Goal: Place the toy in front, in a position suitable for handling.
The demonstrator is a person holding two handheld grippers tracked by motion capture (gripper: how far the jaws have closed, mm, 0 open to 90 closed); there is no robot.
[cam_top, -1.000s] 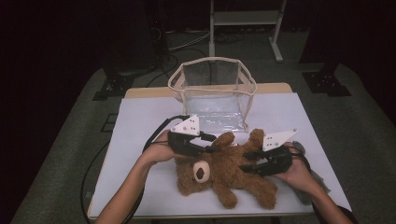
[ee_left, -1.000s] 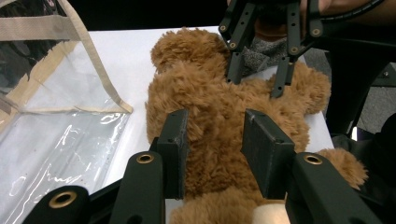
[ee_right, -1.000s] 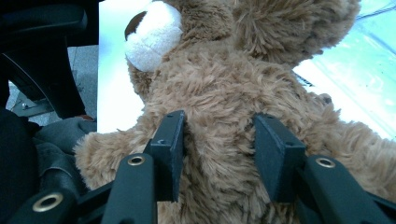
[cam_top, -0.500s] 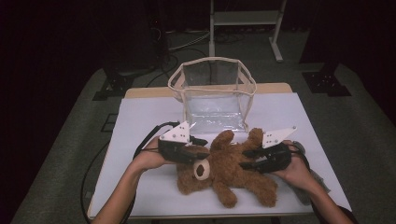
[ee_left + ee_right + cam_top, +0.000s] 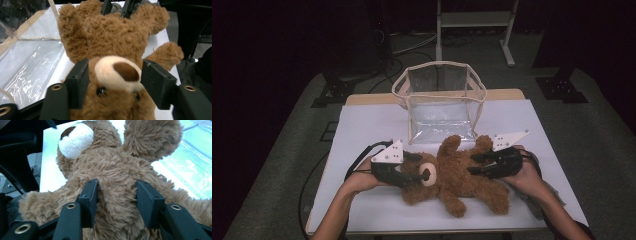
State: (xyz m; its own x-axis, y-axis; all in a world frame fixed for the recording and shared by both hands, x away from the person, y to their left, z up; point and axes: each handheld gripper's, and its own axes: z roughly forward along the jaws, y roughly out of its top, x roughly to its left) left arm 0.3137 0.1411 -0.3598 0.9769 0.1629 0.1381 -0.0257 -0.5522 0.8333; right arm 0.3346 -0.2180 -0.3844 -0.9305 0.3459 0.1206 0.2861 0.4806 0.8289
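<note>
High view: teddy bear (image 5: 457, 175) lies on its back on the white table (image 5: 362, 125), just in front of the clear open bag (image 5: 439, 100), head toward my left.

My left gripper (image 5: 112, 80) straddles the bear's head; its jaws have just been opening, and the pads sit beside the muzzle, spread rather than squeezing. My right gripper (image 5: 116, 200) has also just opened a little; its pads press into the belly fur, pinching a fold of plush. Risk, as I judge it: with the head released, a lift by fur alone could let the bear sag, swing or slip out, and a dangling limb could catch the bag's rim and tip it. The fur hides how deep the right pads bite. The bag's clear walls are hard to trace.
</note>
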